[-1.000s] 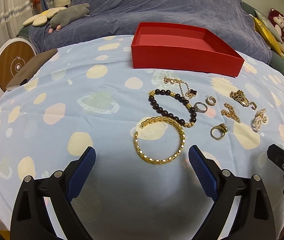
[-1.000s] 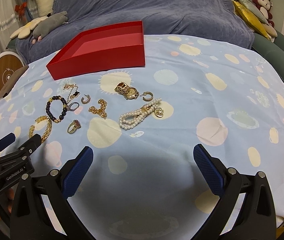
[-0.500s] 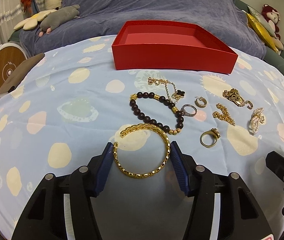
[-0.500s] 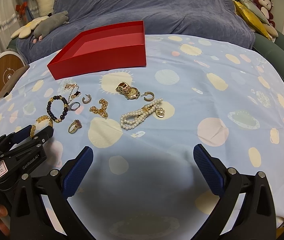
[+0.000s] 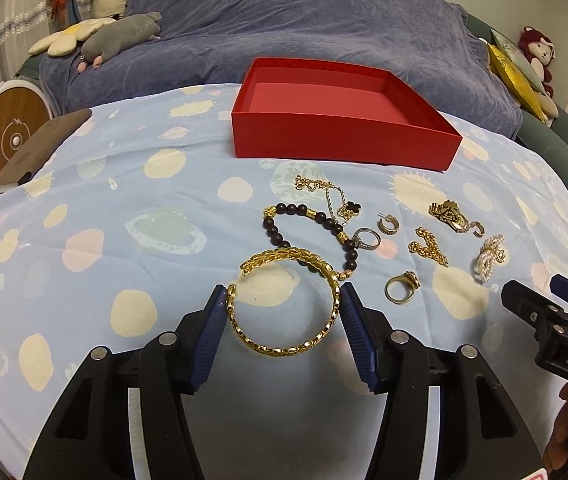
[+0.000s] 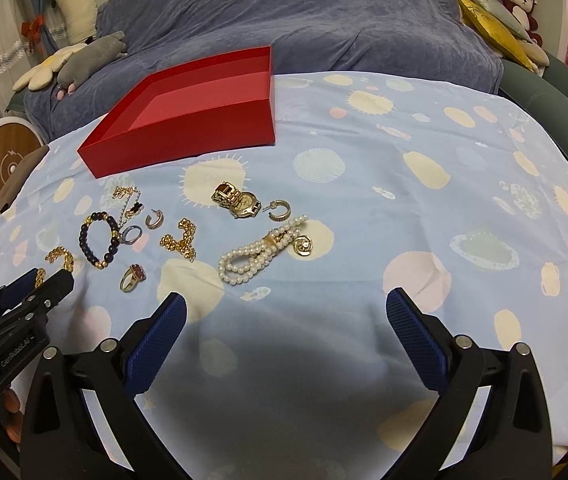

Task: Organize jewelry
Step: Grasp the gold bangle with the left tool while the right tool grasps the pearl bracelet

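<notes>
Light blue cloth (image 5: 124, 184) with cream, pink and pale green dots. Bright red box (image 5: 340, 136), lighter pinkish red inside. Shiny gold bangle (image 5: 284, 304). Dark brown bead bracelet (image 5: 284, 216) with little gold beads. Silver ring (image 5: 366, 239). Gold ring (image 6: 134, 278) with a red stone. White pearl strand (image 6: 260, 256) with a gold clasp. Blue ribbed pads (image 5: 212, 332) on black gripper arms. Dusty blue-purple blanket (image 6: 304, 20). Grey plush toy (image 5: 124, 34).

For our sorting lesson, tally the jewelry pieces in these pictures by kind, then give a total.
Rings: 2 (silver ring, gold ring)
Earrings: 2 (small hoop, hoop by the watch)
Bracelets: 2 (gold bangle, dark bead bracelet)
Chains: 2 (thin chain, chunky chain)
Watch: 1
Pearl strand: 1
Total: 10
</notes>
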